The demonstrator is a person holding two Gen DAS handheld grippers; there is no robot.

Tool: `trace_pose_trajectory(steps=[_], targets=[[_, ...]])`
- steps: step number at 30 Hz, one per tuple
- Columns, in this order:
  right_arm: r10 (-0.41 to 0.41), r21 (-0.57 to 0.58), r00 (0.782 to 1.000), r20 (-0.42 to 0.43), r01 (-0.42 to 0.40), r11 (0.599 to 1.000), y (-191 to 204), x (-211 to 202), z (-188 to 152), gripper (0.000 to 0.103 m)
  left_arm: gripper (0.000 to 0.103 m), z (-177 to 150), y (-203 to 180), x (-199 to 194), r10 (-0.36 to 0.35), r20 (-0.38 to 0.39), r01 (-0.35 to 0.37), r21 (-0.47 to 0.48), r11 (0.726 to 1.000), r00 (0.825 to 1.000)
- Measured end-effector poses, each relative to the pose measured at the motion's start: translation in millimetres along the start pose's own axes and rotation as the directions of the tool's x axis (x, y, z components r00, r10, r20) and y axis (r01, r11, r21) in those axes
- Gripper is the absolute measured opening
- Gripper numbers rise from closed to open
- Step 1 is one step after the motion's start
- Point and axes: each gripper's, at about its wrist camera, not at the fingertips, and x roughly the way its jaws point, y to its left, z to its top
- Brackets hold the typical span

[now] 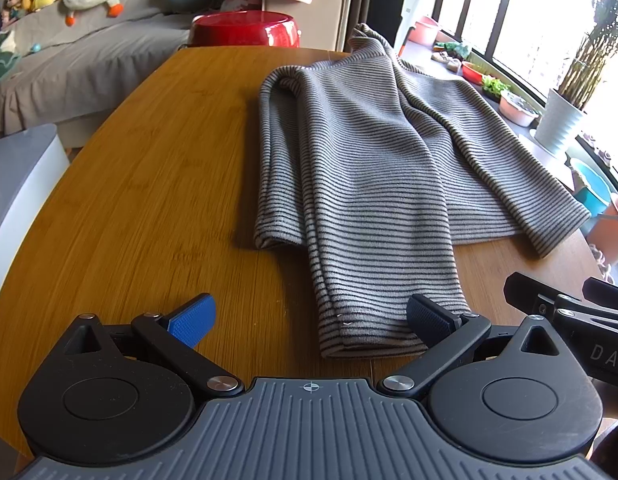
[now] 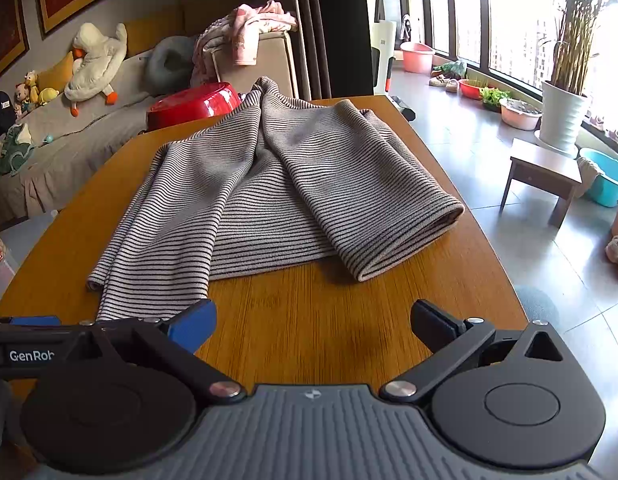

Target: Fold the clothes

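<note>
A grey sweater with thin dark stripes (image 1: 373, 160) lies on the wooden table (image 1: 149, 184), both sleeves folded in over the body. My left gripper (image 1: 309, 320) is open, low over the table's near edge; the cuff of the near sleeve (image 1: 365, 332) lies between its fingers, closer to the right pad. My right gripper (image 2: 315, 324) is open and empty over bare wood, just short of the sweater's hem (image 2: 269, 256). The other sleeve's cuff (image 2: 409, 240) lies ahead of it to the right. The left gripper's arm shows at the left edge of the right wrist view (image 2: 29, 340).
A red basin (image 1: 245, 28) stands past the table's far edge. A grey sofa with plush toys (image 2: 89, 64) is at the back left. A small wooden stool (image 2: 545, 176), coloured basins and a potted plant (image 2: 561, 112) stand on the floor by the windows at right.
</note>
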Motion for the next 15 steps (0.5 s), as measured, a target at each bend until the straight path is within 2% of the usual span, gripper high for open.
trace_pose_trajectory(steps=[5, 9, 12, 15], targets=[[0.005, 0.006, 1.000, -0.004, -0.005, 1.000, -1.5, 1.6, -0.3, 0.103, 0.103, 1.0, -0.9, 0.6, -0.001, 0.000, 0.001, 0.006, 1.000, 1.000], [0.010, 0.017, 1.000, -0.005, -0.010, 1.000, -7.5, 4.5, 3.2, 0.103, 0.103, 9.6, -0.5, 3.0, -0.036, 0.001, 0.036, 0.021, 0.999, 0.999], [-0.002, 0.016, 1.000, 0.000, 0.002, 1.000, -14.6, 9.6, 10.9, 0.103, 0.103, 27.1, 0.8, 2.1, -0.075, 0.038, 0.074, 0.029, 0.997, 0.996], [0.004, 0.013, 1.000, 0.031, -0.004, 1.000, -23.3, 15.2, 23.6, 0.103, 0.103, 49.3, -4.8, 5.4, -0.104, 0.087, 0.097, 0.081, 0.992, 0.991]])
